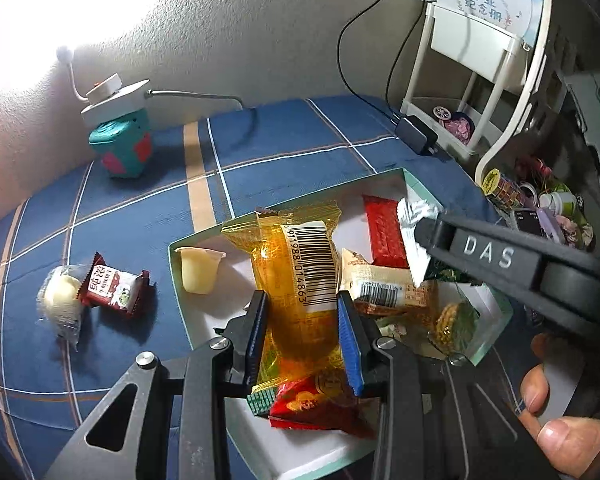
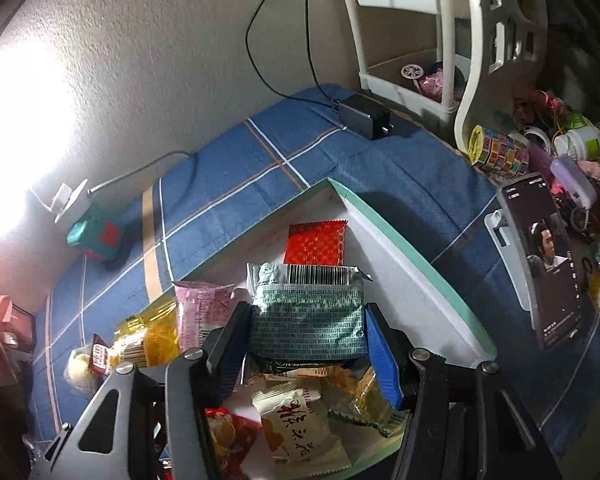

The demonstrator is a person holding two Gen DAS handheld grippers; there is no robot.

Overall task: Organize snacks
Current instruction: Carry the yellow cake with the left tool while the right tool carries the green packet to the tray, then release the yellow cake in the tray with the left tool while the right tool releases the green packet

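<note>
— Snacks everywhere. What's the left tool got?
— It's pinching a yellow packet over the white box.
— And the right tool?
— Clamped on a grey-green packet above the same box. Farther out, two snacks lie on the blue plaid worktop.

two snack packets on cloth, one box, one phone

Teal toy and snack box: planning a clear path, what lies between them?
Only bare blue plaid cloth between teal toy and snack box, in the left wrist view.
</note>
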